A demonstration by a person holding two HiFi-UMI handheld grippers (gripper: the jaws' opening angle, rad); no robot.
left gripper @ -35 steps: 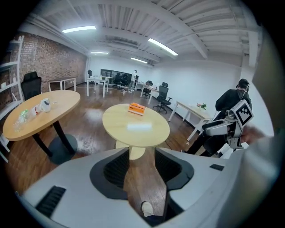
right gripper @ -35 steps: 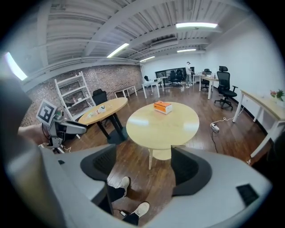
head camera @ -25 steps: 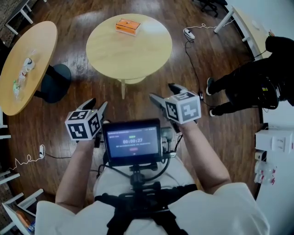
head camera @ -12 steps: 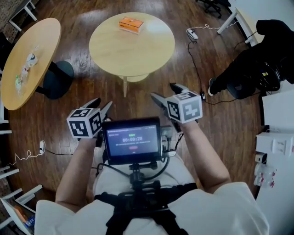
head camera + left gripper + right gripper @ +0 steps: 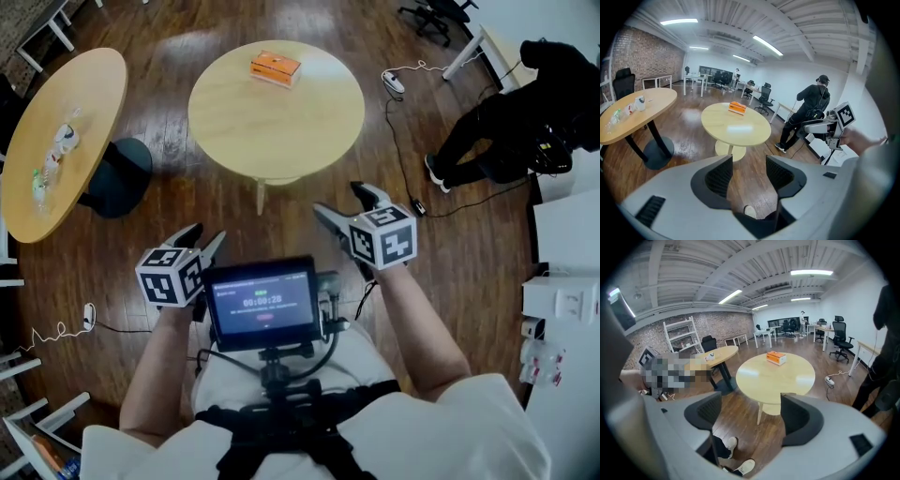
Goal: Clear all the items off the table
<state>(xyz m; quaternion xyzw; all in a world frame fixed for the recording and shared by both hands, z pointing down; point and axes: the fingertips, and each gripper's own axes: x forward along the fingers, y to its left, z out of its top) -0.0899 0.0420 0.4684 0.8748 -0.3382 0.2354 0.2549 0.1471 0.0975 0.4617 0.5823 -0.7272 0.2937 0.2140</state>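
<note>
Wider than a second ago, my right gripper (image 5: pixel 344 203), jaws opening on nothing, left gripper (image 5: pixel 204 234) parted and empty too, orange box (image 5: pixel 275 67) sitting at the far edge of the round table (image 5: pixel 277 127), well ahead of both.

ahead: open floor (image 5: pixel 187 187) up to round worktop (image 5: pixel 277 122) | worktop top: free except orange box (image 5: pixel 275 67) at far edge | left: second worktop (image 5: pixel 66 131) | right: standing person (image 5: pixel 511 122), floor cable (image 5: pixel 398 141)
</note>
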